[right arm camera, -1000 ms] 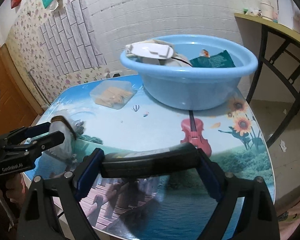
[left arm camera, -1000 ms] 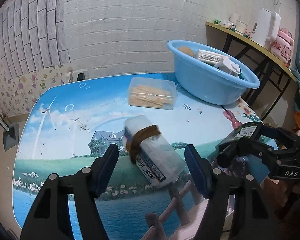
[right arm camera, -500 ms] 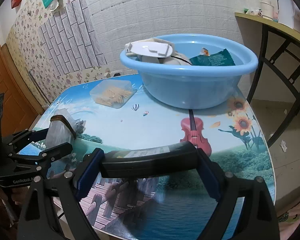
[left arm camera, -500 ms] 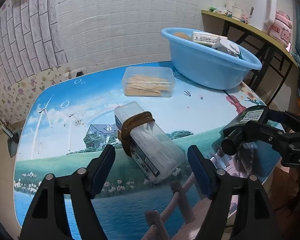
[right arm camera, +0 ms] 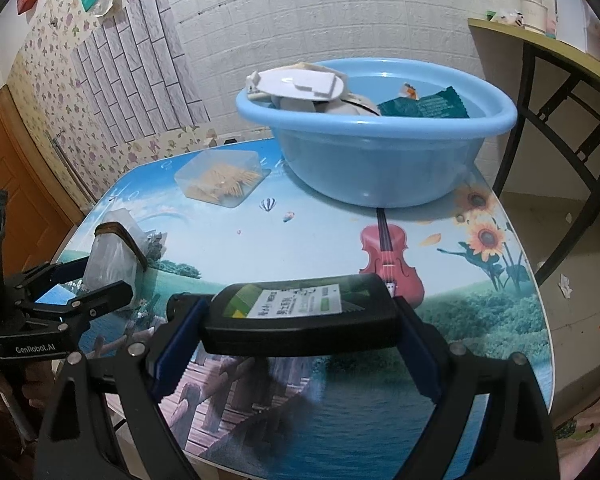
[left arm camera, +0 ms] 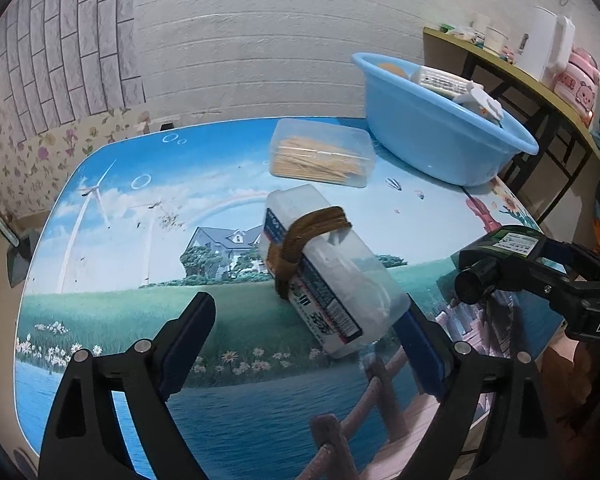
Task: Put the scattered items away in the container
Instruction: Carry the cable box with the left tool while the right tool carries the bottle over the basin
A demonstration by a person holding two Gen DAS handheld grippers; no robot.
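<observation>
The counter [left arm camera: 112,240], printed with a sky-and-meadow scene, carries everything. At its far right corner stands the blue basin [right arm camera: 380,160], the container for this job, already holding a white flat piece, a green packet and other bits, so I judge the tidying well begun but not finished.

Three things are still outside the basin. The black bottle [right arm camera: 300,320] lies crosswise in the right gripper [right arm camera: 296,344], jaws pressed against its two ends; it appears lifted just off the counter at the near edge, well short of the basin. The clear box bound with a brown band [left arm camera: 324,268] lies tilted on the counter near the middle, its near end between the spread jaws of the left gripper [left arm camera: 304,344]; the right pad touches or nearly touches its corner, the left pad stands well apart from it. The small clear tub of toothpicks [left arm camera: 324,152] sits just beside the basin, untouched.

Compared with a second ago, the left gripper has shifted so the banded box sits nearer its right pad rather than centred, with the jaws as wide as before. The bottle has risen in the right gripper's view, its label now facing the camera, and the basin looks a little closer.
</observation>
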